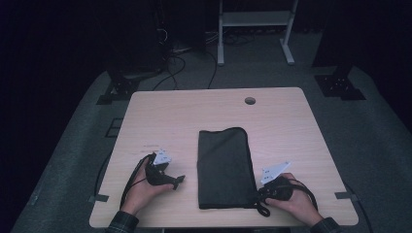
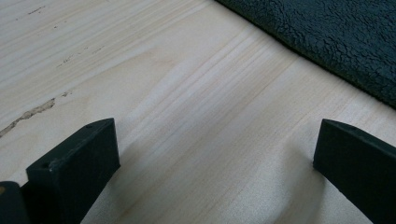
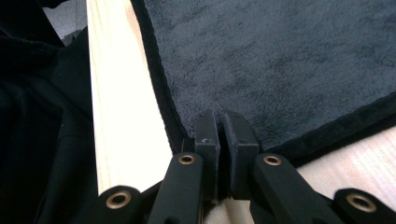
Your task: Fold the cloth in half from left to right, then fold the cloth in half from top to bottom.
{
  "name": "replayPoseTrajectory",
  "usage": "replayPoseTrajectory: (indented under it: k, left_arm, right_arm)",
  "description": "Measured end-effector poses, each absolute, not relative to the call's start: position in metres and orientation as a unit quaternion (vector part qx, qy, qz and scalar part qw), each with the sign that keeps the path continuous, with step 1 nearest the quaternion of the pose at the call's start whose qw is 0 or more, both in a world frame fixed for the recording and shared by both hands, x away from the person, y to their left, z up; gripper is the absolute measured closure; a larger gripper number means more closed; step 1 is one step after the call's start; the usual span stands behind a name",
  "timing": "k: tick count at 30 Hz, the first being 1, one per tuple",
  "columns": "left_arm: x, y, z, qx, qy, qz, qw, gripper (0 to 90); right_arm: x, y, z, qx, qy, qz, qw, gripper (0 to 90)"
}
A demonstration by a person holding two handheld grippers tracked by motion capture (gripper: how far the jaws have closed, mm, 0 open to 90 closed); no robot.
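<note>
My right gripper (image 3: 223, 135) sits at the near right corner of the folded dark towel (image 1: 224, 167), jaws closed together on the corner hem. My left gripper (image 2: 215, 154) rests on bare table (image 1: 160, 111) to the towel's left, jaws spread wide and holding nothing. In the left gripper view, the towel edge lies ahead and to the right of those jaws. The towel's long axis runs away from me toward the far edge, so I judge the right gripper better placed to lift it.
</note>
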State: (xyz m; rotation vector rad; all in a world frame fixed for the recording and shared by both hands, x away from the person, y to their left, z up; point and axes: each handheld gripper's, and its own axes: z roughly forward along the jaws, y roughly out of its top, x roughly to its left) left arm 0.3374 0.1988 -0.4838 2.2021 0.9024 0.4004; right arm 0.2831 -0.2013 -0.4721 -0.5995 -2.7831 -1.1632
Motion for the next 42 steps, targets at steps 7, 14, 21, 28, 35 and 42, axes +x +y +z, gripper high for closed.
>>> replayPoseTrajectory:
  k: [7,14,21,28,35,42]
  left_arm:
    - [0.34,0.196,-0.48,0.853,0.352,0.155,0.352,6.4]
    - [0.35,0.189,-0.47,0.843,0.357,0.153,0.372,13.6]
    - [0.387,0.172,-0.454,0.829,0.362,0.158,0.397,19.1]
    - [0.425,0.155,-0.448,0.822,0.368,0.163,0.403,28.1]
    - [0.467,0.127,-0.457,0.826,0.374,0.161,0.39,32.1]
    - [0.481,0.119,-0.47,0.835,0.374,0.179,0.362,44.2]
  right_arm:
    - [0.3,-0.205,-0.462,-0.236,-0.873,-0.427,-0.027,47.4]
    - [0.326,-0.206,-0.458,-0.272,-0.862,-0.422,-0.072,37.0]
    - [0.364,-0.208,-0.448,-0.303,-0.846,-0.425,-0.109,36.4]
    - [0.389,-0.208,-0.447,-0.322,-0.832,-0.436,-0.12,37.9]
    - [0.421,-0.205,-0.448,-0.342,-0.823,-0.434,-0.133,37.7]
    - [0.442,-0.203,-0.451,-0.356,-0.82,-0.427,-0.134,36.7]
